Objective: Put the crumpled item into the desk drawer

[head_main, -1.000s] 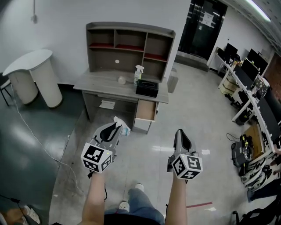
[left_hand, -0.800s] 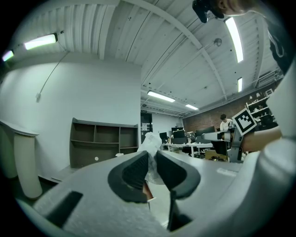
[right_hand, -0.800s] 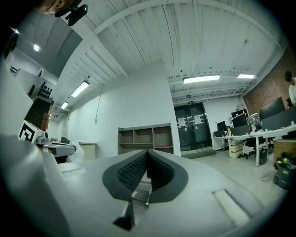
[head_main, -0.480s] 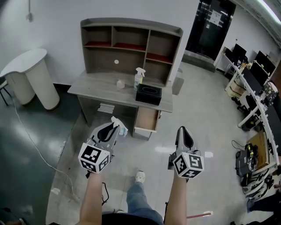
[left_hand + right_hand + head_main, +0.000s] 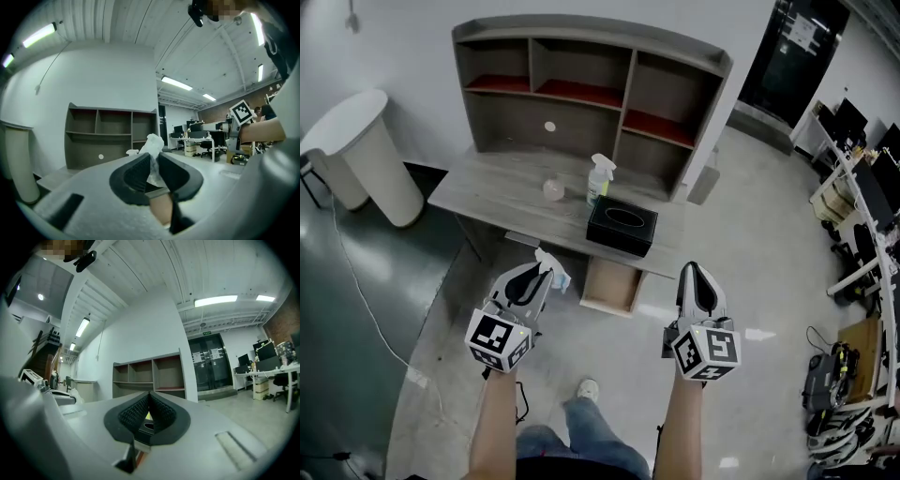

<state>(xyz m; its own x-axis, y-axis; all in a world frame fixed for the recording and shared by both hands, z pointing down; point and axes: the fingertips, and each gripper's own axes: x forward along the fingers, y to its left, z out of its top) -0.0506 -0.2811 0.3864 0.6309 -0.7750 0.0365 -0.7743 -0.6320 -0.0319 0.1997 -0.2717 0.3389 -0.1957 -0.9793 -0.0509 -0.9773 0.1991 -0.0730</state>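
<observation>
My left gripper (image 5: 545,273) is shut on a white crumpled item (image 5: 553,268), which sticks out past its fingertips. In the left gripper view the crumpled item (image 5: 152,146) is pinched between the dark pads of that left gripper (image 5: 153,161). My right gripper (image 5: 693,273) is shut with nothing in it; the right gripper view shows its pads (image 5: 159,411) meeting at the tip. Both are held in the air short of the grey desk (image 5: 492,193). The desk's drawer (image 5: 610,286) stands pulled out under the right end of the top, between the two grippers.
A spray bottle (image 5: 598,178), a black tissue box (image 5: 622,225) and a small pale object (image 5: 553,190) stand on the desk, below a hutch of open shelves (image 5: 581,84). A white rounded table (image 5: 358,150) is at left, a cable (image 5: 370,309) lies on the floor, and office desks (image 5: 862,187) stand at right.
The desk has come nearer and now fills more of the head view. Both grippers keep their stance, the left still holding the crumpled item.
</observation>
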